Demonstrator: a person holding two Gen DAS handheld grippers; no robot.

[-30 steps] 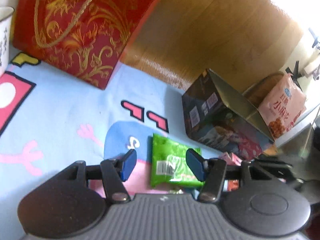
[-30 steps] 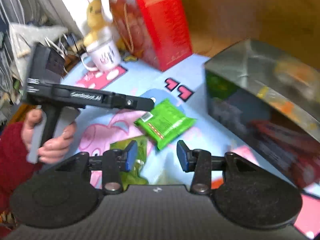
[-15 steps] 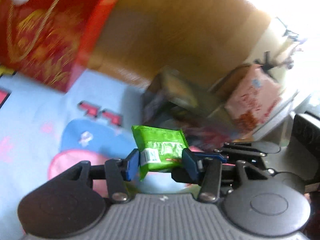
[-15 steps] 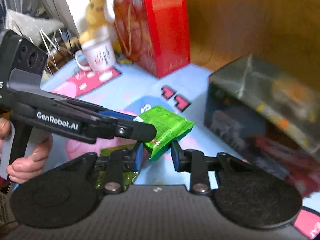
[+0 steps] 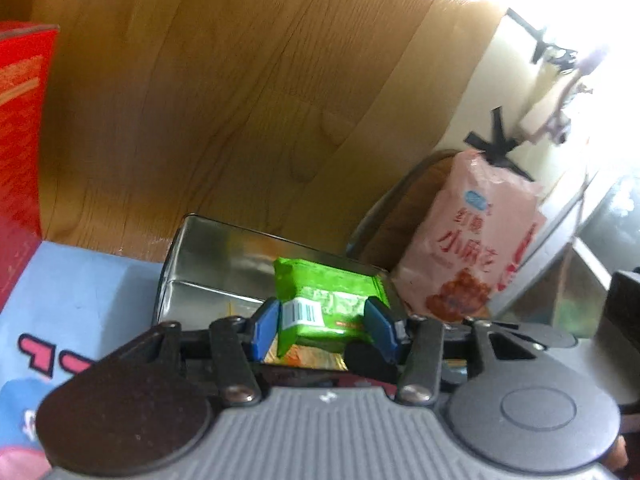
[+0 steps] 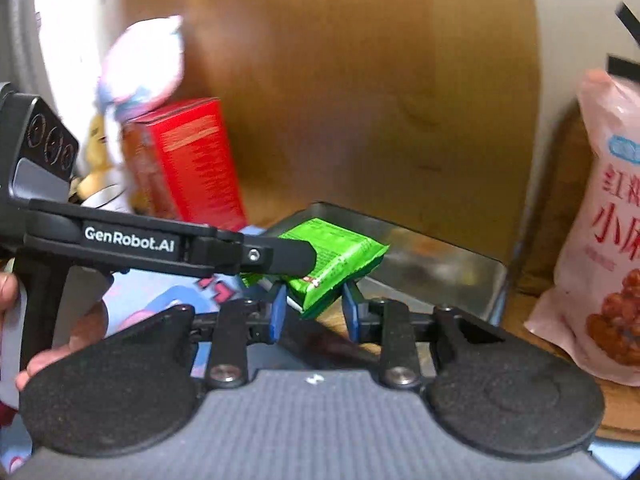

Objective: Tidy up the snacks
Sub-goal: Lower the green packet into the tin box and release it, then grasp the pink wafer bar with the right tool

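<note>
two green packets (image 5: 328, 300) (image 6: 320, 292) (one per tool)

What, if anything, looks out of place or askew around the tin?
Nothing looks spilled or torn. Only the green packet sits askew: the left gripper pinches its near end, so it hangs tilted over the open tin rather than lying flat.

"GenRobot.AI" in white stands on the left gripper's (image 6: 310, 258) black arm; the pink bag's (image 5: 480, 240) red characters are unclear

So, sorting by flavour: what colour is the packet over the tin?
Bright green packet, with a white barcode label; clearest in the left wrist view.
</note>
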